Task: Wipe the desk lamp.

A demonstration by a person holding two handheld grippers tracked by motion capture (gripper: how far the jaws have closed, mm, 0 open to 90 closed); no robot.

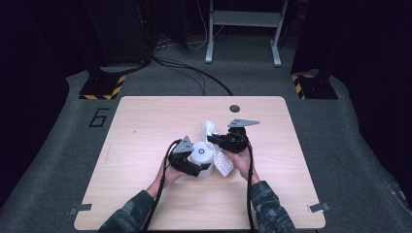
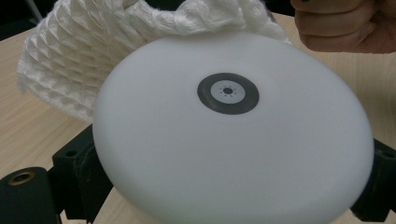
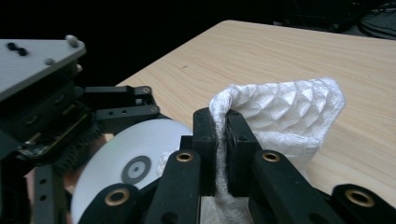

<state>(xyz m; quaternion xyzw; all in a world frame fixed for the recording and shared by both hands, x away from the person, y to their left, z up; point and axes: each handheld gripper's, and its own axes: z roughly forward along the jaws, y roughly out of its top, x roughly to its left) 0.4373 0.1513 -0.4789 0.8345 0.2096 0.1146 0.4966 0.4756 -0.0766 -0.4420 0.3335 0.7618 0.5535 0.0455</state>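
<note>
A white round container [image 1: 202, 153] with a grey ring mark on its flat top [image 2: 228, 93] stands on the wooden table [image 1: 145, 194]. My left gripper [image 1: 196, 160] is shut on it, one black jaw on each side of its wall [image 2: 233, 154]. A white waffle-textured cloth [image 1: 210, 128] lies draped behind and to the right of the container. My right gripper [image 3: 222, 128] is shut on a folded edge of the cloth [image 3: 289, 107], just beside the container [image 3: 121, 163]. The left gripper [image 3: 116, 107] shows close by in the right gripper view.
A small dark round hole [image 1: 234, 108] sits near the table's far edge. Beyond the table are two stand bases with yellow-black stripes [image 1: 102, 87], cables on the floor and a white frame [image 1: 243, 29]. A hand [image 2: 345, 23] is close behind the container.
</note>
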